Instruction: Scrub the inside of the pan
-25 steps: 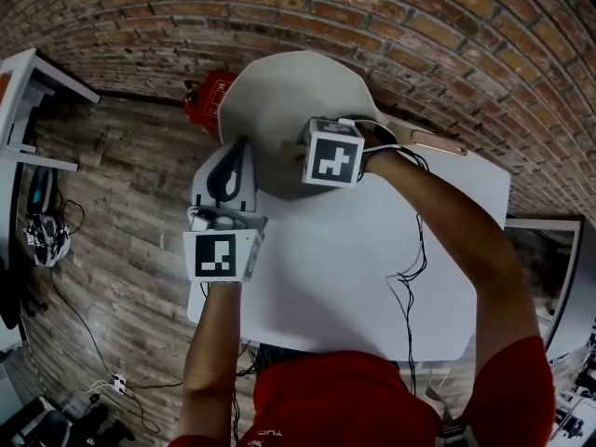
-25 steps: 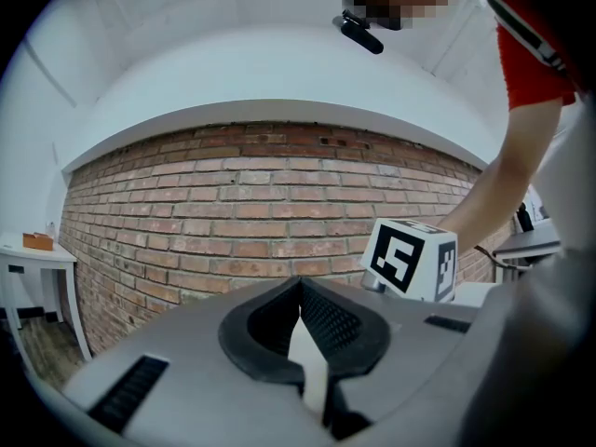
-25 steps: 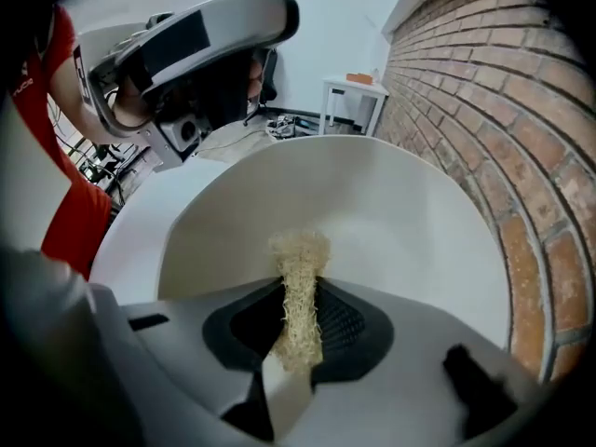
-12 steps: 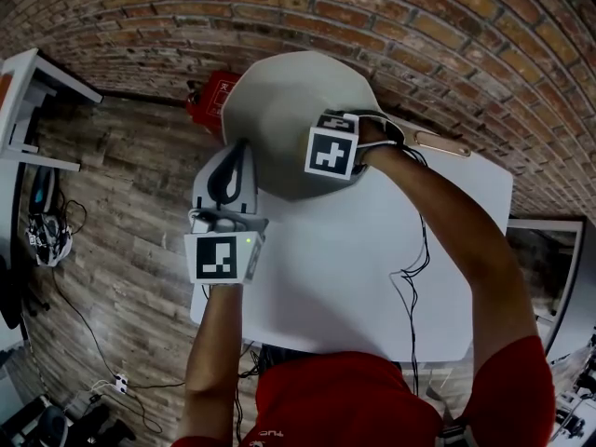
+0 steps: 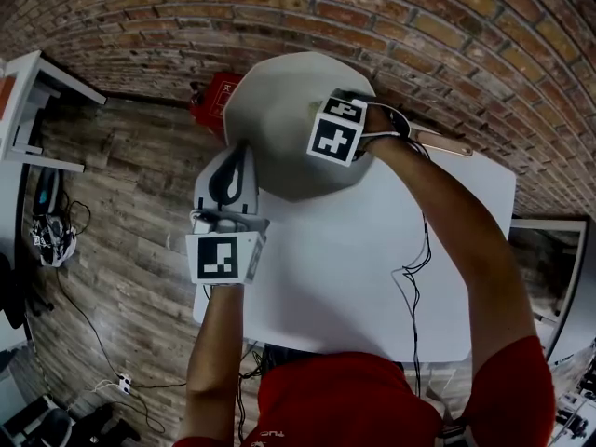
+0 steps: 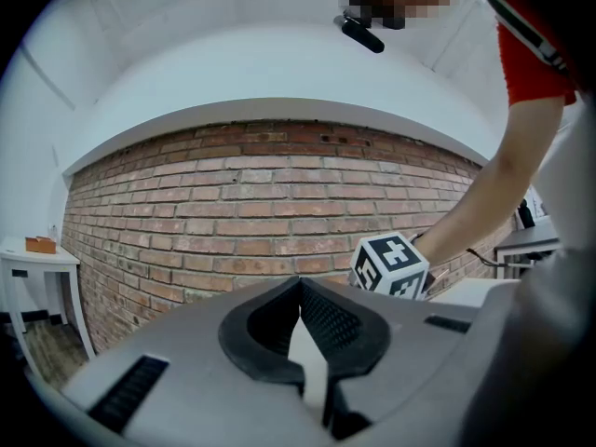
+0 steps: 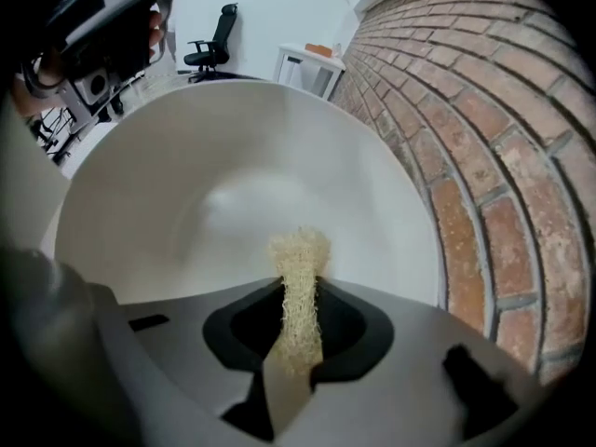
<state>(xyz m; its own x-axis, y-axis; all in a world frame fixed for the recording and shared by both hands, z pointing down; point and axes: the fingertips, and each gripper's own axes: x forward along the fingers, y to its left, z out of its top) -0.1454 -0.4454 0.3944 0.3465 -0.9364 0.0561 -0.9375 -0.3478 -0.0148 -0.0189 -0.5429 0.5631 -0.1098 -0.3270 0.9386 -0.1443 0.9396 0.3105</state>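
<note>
Pan (image 5: 279, 110) pale grey-white; scrubber (image 7: 300, 287) straw-yellow, meshy; wall (image 5: 419, 7) red-brown brick; table (image 5: 335, 268) white; sleeve (image 5: 354, 399) red.

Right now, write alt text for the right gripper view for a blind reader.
The right gripper has its jaws shut on a tan fibrous scrubber, aimed into the pale inside of a pan. A brick wall runs along the right.

shirt: my shirt (image 5: 354, 403) is red with short sleeves and small pale print near the hem.
left gripper: my left gripper (image 5: 229, 173) has a pale grey shell and black ribbed pads that form a teardrop outline.
left marker cube: my left marker cube (image 5: 222, 256) is white with a black square pattern.
right gripper: my right gripper (image 7: 298, 291) has the same grey shell and black pads.
right marker cube: my right marker cube (image 5: 336, 134) is white with a black cross-like pattern.
cable: a thin black cable (image 5: 410, 268) trails from my right gripper.
</note>
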